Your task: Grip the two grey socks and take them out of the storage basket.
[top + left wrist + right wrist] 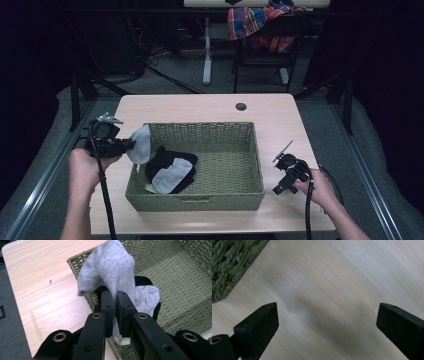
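L gripper [131, 145]: jaws clamped tight on a grey sock [141, 144], fabric pinched between the pads; in left gripper view the gripper [116, 302] bites the sock [110, 267] mid-length, rest flopping out above the jaws.
Grey sock: lifted, hanging over the left rim of the basket [200, 127], partly outside it, above the table edge side; not resting on the tabletop.
R gripper [278, 189]: jaws wide apart, nothing between them; in right gripper view the gripper [327, 322] looks down at bare wood, basket corner [227, 265] at upper left.
R gripper pos: over the table [200, 105], right of the basket, well apart from the sock.
Basket: green woven, rectangular, mid-table; bottom mostly bare on the right half.
Inside basket: black sock [162, 162] w/ another light grey sock [172, 175] lying on it, at the left end, near the front-left corner. A small pale bit pokes out beneath them; can't tell what it is.
Table: light wood, round cable hole [241, 106] near the far edge.
Hands: L hand [85, 165] grips the L tool from the near-left; R hand [320, 190] holds the R tool near the table's right edge.
Bkgd: chair w/ plaid cloth [255, 20] draped over it, beyond the table.
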Action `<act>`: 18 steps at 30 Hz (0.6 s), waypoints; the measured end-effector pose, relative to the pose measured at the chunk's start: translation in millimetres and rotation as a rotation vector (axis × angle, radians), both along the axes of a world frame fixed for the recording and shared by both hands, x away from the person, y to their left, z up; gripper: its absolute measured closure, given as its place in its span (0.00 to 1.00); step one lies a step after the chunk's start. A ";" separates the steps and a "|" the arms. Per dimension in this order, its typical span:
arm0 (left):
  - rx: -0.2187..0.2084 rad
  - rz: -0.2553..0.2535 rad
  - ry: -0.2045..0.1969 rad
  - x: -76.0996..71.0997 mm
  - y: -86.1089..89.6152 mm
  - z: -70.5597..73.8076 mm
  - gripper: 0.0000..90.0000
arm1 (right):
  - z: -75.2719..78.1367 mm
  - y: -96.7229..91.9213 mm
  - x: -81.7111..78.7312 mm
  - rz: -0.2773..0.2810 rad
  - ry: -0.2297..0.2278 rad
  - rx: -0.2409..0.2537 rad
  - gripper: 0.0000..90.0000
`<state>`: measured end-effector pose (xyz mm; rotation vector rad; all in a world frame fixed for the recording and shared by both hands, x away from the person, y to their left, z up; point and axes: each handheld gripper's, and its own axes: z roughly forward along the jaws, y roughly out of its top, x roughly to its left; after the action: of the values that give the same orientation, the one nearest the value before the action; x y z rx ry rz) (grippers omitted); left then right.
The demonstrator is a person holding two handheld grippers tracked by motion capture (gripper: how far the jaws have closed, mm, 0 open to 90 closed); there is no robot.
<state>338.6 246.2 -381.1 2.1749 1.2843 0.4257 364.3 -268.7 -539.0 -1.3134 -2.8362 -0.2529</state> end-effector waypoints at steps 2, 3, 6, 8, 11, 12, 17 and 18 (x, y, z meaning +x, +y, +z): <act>0.001 0.017 -0.002 -0.4 4.6 0.1 0.95 | -2.5 0.5 -1.6 -0.020 -0.012 0.016 0.04; -0.001 0.032 -0.003 -0.9 10.1 0.5 0.95 | -1.8 0.3 -1.2 -0.014 -0.015 0.013 0.04; -0.005 0.048 -0.006 -1.9 15.5 1.1 0.95 | -2.1 0.2 -1.7 -0.023 -0.019 0.023 0.04; 0.001 0.063 -0.009 -2.7 19.7 1.6 0.95 | -2.3 0.1 -1.6 -0.023 -0.017 0.021 0.04; 0.006 0.090 -0.010 -3.6 27.0 0.9 0.95 | 2.9 -0.9 2.1 0.034 0.018 -0.034 0.04; 0.006 0.090 -0.010 -3.6 27.0 0.9 0.95 | 2.9 -0.9 2.1 0.034 0.018 -0.034 0.04; 0.002 0.141 -0.010 -5.0 38.9 -0.7 0.95 | 2.8 -1.2 2.1 0.033 0.021 -0.036 0.04; 0.002 0.145 -0.004 -5.1 41.8 -1.1 0.95 | 2.6 -1.0 2.0 0.031 0.023 -0.035 0.04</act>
<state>333.5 288.0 -382.2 2.0889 1.4456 0.4884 366.3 -269.8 -536.4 -1.2685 -2.8525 -0.1874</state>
